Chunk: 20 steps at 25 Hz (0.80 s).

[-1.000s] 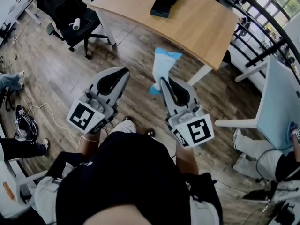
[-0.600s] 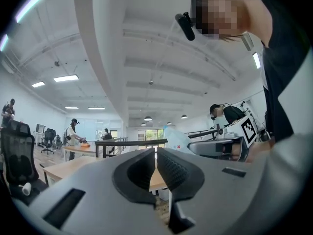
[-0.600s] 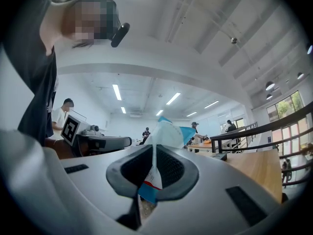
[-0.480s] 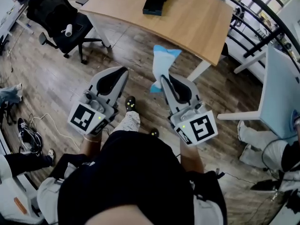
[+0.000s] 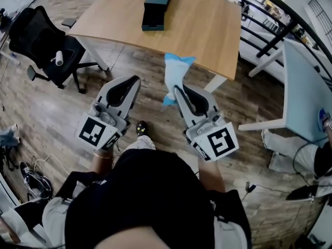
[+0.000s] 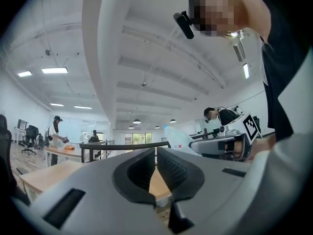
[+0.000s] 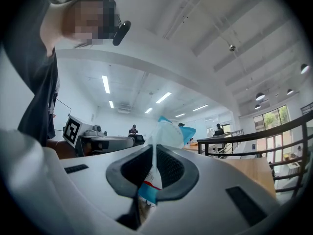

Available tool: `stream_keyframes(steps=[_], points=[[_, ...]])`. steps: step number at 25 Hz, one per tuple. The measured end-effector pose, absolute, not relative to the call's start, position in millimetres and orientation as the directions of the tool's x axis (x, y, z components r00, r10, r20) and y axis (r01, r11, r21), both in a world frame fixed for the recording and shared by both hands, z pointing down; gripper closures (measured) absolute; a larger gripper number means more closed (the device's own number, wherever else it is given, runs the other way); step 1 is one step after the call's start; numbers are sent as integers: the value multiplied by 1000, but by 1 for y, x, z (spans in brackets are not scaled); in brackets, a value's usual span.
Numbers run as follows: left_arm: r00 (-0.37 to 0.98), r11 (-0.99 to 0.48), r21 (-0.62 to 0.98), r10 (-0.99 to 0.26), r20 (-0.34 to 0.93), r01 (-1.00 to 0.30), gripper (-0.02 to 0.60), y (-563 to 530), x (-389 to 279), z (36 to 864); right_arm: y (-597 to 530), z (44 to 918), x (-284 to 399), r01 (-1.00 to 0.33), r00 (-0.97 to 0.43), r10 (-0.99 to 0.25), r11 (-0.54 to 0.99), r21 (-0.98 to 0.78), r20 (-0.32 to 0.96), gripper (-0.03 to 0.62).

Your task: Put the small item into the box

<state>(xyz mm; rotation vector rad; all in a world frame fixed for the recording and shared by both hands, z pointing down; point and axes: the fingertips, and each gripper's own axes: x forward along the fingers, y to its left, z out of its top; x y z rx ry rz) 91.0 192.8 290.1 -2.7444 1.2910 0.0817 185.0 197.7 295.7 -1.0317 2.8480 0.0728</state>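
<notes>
The right gripper [image 5: 179, 90] has its jaws clamped on the lower end of the white-and-blue packet [image 5: 175, 72], whose long axis runs on past them toward the dark box [image 5: 157, 1] on the table [image 5: 207, 30], well ahead and slightly left, while the left gripper [image 5: 132, 82] is closed on nothing.

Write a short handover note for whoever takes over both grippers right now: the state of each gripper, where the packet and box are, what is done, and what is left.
Right gripper: shut on the blue-and-white packet, which sticks out beyond the jaws.
Left gripper: jaws together, nothing between them.
Dark box: on the wooden table ahead, at its far side. Both grippers are over the floor, short of the table.
Done: packet picked up.
Left: carry the packet to the box and release it inside. I cannot tell from here whether the box is open.
</notes>
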Motion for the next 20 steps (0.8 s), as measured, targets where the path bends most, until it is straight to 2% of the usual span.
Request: stream_keyframes(steps=[20], points=[[725,-726,-30,-681,-99,-687,560,67,0,286,85,289,99,-743,-667,-740,669,12,-80,560]])
